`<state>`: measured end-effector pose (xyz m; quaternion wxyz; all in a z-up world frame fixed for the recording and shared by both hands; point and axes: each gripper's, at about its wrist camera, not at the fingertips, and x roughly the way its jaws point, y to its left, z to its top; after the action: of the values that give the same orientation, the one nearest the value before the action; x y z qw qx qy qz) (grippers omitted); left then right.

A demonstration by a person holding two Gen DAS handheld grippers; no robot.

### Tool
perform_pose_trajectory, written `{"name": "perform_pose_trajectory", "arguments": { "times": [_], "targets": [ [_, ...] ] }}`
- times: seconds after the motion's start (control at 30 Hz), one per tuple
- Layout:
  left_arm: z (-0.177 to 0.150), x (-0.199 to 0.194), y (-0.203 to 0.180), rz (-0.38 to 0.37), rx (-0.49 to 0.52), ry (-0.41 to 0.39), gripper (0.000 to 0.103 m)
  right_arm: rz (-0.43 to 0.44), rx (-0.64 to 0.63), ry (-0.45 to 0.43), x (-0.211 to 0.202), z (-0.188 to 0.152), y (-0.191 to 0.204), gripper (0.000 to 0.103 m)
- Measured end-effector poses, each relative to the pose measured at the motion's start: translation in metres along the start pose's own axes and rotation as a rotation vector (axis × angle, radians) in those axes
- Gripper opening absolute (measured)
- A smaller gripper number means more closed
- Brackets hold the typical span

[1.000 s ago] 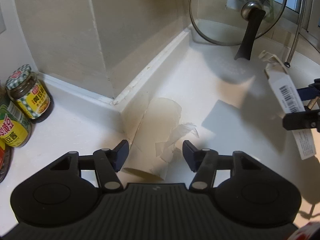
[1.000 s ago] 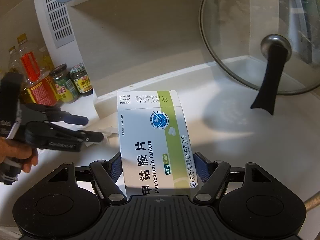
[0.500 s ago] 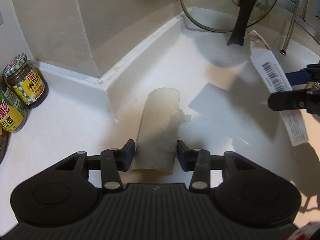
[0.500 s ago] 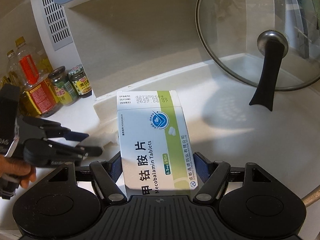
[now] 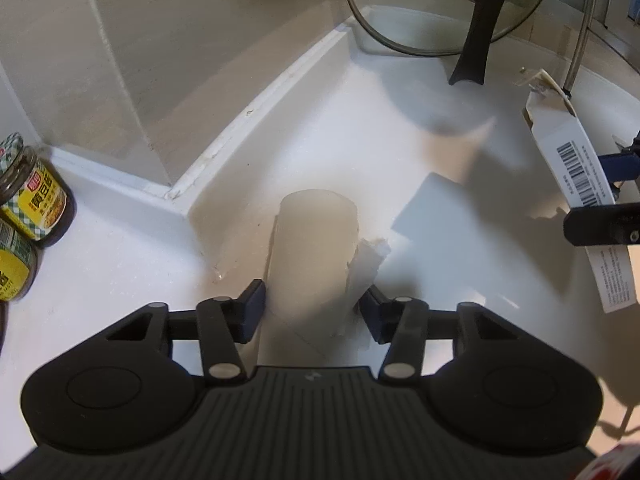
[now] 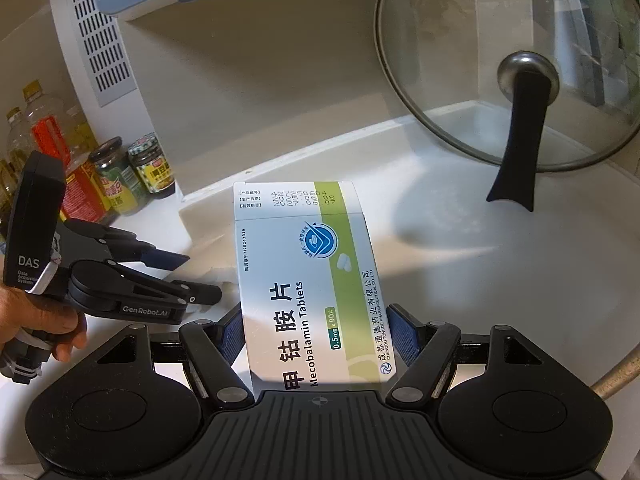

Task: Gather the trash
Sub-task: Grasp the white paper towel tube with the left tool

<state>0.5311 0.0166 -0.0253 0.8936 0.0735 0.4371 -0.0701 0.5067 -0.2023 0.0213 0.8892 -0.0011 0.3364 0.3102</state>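
Cardboard, pale and bare, makes up the empty paper roll [image 5: 312, 256] lying on the white surface [image 5: 460, 280] in the left wrist view, a torn shred of tissue clinging to its right side. The left gripper [image 5: 311, 310] has just been closing and is clamped on the roll's near end. Two jars [image 5: 34, 196] stand at the left edge, and a glass lid [image 5: 440, 8] leans in the far corner.

From the right wrist view, the right gripper [image 6: 318, 338] is clamped on a white and green tablet box [image 6: 308, 280], held above the surface [image 6: 500, 280]. A hand [image 6: 36, 320] holds the left gripper [image 6: 200, 276] low at the left.
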Motion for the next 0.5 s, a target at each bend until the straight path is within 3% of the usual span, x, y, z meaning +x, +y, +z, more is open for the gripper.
{"name": "perform_pose_trajectory", "arguments": {
  "times": [0.2, 0.5],
  "targets": [
    [-0.003, -0.013, -0.006, 0.016, -0.019, -0.016, 0.045, -0.022, 0.036, 0.000, -0.001, -0.002, -0.002, 0.072],
    [-0.020, -0.048, -0.021, 0.025, -0.123, -0.050, 0.045, -0.024, 0.055, 0.003, -0.006, -0.007, -0.003, 0.072]
  ]
}}
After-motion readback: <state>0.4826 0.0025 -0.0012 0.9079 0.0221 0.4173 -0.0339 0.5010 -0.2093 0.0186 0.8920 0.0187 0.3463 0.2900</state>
